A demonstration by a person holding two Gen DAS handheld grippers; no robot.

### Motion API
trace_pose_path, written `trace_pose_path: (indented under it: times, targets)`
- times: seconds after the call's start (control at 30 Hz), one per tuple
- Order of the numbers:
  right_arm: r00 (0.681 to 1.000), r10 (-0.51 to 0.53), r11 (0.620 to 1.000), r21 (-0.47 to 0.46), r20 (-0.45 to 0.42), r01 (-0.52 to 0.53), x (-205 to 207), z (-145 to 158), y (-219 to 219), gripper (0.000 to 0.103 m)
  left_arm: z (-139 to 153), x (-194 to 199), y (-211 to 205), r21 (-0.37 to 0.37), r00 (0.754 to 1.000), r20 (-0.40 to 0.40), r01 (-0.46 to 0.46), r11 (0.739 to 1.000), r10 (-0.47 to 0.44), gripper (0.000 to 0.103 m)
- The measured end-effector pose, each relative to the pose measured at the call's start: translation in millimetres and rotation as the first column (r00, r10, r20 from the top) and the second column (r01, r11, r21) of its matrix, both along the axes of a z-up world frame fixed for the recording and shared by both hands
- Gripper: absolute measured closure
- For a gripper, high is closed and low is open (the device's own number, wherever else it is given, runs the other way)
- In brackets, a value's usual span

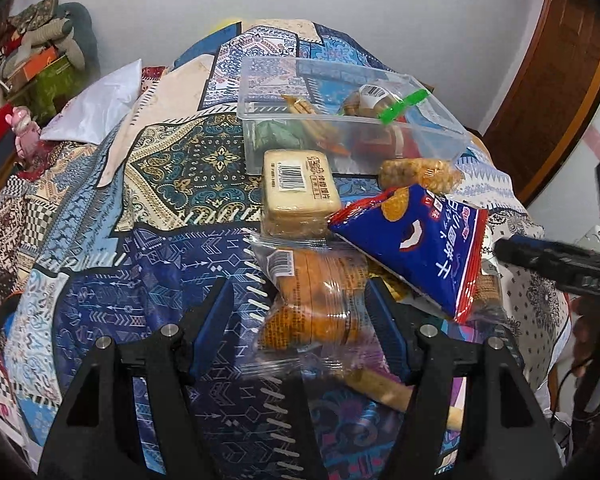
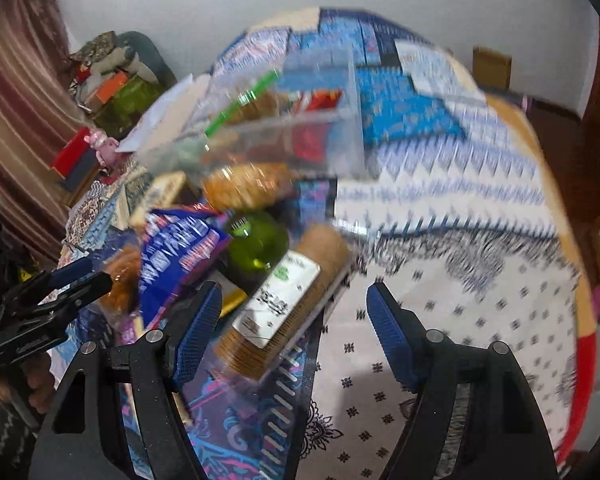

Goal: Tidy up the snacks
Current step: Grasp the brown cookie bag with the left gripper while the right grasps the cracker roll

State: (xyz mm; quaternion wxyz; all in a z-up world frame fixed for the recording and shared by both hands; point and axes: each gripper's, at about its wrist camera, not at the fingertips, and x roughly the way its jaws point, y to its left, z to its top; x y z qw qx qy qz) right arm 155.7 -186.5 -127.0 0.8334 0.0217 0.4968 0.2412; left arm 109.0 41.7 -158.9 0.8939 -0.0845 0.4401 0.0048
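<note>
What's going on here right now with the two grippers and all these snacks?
Snacks are being sorted on a patterned bedspread into a clear plastic bin, which already holds several packets. The left gripper is open, its fingers on either side of a clear-wrapped pack of golden cakes in the loose pile, not yet closed on it. The right gripper is also open, beside a sleeve of round biscuits. A blue chip bag and a yellow bar pack still lie outside the bin.
</note>
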Motion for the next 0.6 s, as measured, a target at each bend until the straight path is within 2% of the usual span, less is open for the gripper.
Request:
trace_pose_path:
  times: [0.2, 0.3, 0.37, 0.53, 0.6]
  targets:
    - [0.999, 0.013, 1.000, -0.019, -0.038, -0.014, 0, -19, 10, 0.032, -3, 1, -6, -0.003, 1.000, 0.013, 0.020, 1.000, -0.020, 0.036]
    - [0.999, 0.031, 1.000, -0.001, -0.045, -0.031, 1, -22, 13, 0.040, -3, 0, -8, 0.007, 0.999, 0.022, 0.028, 1.000, -0.028, 0.036]
    - [0.998, 0.038, 0.999, 0.010, -0.045, -0.037, 2, -22, 14, 0.049, -5, 2, -8, -0.001, 0.999, 0.018, 0.028, 1.000, -0.028, 0.036]
    - [0.999, 0.039, 0.999, 0.022, -0.037, -0.038, 1, -21, 13, 0.053, -8, 2, -7, -0.017, 0.999, 0.020, 0.026, 1.000, -0.026, 0.035]
    - [0.999, 0.041, 0.999, 0.023, -0.033, -0.040, 1, -21, 11, 0.058, -8, 2, -6, -0.023, 0.999, 0.023, 0.023, 0.999, -0.022, 0.036]
